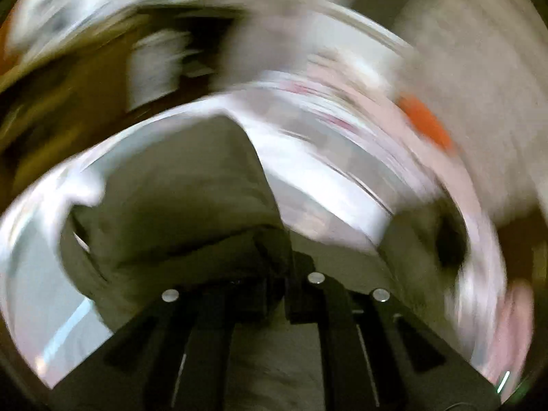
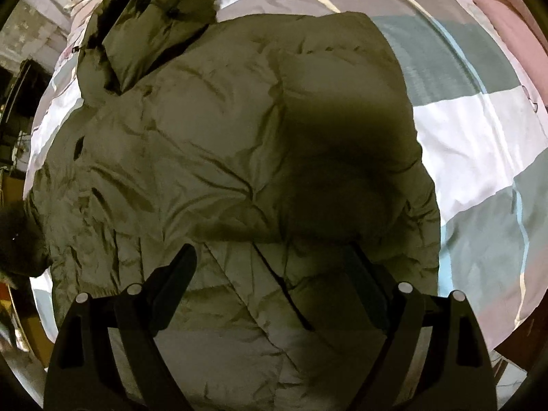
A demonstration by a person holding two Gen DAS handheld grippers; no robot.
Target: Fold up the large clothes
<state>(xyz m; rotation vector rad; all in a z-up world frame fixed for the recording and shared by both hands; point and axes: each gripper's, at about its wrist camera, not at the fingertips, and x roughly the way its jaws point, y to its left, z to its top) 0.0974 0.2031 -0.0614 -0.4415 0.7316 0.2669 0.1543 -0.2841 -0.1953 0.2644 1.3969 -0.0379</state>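
The right tool is hovering just above the olive padded jacket with its fingers spread wide apart, gripping nothing. Directly beneath and ahead of it the jacket is lying spread on the bed, one side panel already turned in over the body, so a thick doubled layer is sitting just forward of the fingertips. Farther ahead and to the left of this tool, the hood is bunching up at the far end, not yet tucked.

The left tool is showing in a badly smeared view. Its fingers are drawn close together, and olive fabric is bulging right at their tips, so it is probably pinching a fold of the jacket, though the blur makes that a judgement. Beyond it only streaks of the patterned bedcover are readable.

By the look of things the folding is partly done: one lengthwise fold is in place, while the other side, the hood, and the final doubling into a compact bundle are remaining.
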